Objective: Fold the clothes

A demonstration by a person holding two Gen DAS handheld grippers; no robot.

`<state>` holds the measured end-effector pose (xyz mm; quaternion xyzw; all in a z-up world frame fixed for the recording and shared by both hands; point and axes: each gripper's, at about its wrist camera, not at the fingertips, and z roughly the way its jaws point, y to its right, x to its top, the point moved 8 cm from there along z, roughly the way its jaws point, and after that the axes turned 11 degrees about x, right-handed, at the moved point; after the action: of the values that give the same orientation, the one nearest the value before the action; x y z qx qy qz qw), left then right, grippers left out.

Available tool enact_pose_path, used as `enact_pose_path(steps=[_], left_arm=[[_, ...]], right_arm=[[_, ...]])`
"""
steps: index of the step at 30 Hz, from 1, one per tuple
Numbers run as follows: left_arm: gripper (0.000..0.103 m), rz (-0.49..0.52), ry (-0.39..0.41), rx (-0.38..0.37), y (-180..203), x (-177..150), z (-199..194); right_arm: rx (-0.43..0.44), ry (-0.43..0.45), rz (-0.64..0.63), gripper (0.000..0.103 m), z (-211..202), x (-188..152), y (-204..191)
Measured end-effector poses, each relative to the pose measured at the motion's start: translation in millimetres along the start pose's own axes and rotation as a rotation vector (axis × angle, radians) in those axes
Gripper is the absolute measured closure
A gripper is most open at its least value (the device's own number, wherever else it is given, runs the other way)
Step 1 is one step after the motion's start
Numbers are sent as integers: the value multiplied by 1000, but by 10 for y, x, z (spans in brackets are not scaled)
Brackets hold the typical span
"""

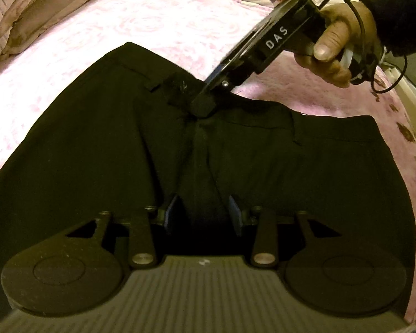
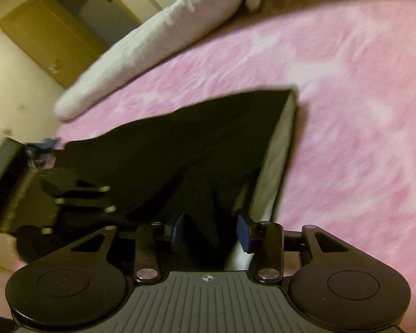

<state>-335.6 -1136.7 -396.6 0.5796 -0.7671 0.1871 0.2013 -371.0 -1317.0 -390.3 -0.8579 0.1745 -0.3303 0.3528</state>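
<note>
Left wrist, black trousers [image 1: 97, 144] between jaws

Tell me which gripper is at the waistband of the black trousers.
The right gripper, held in the hand: its tip sits at the waistband of the black trousers. The left gripper is lower, near the crotch.

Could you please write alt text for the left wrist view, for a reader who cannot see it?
Black trousers lie spread on a pink bedspread, a ridge of their fabric between the left gripper's blue pads. At the waistband, the right gripper, held by a hand, presses into the cloth; pillows sit behind.
</note>
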Motion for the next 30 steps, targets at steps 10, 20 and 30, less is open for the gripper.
enact_pose_path(steps=[10,20,30], left_arm=[[68,38,5,-22,60,125,-48],[64,34,-29,5,111,109,-94],[64,-209,-150,179,-266,-847,-994]], right_arm=[[-12,-39,132,94,-301,-170,-44],[-140,-85,105,99,-286,-380,-252],[-246,31,-5,70,-320,-468,-804]])
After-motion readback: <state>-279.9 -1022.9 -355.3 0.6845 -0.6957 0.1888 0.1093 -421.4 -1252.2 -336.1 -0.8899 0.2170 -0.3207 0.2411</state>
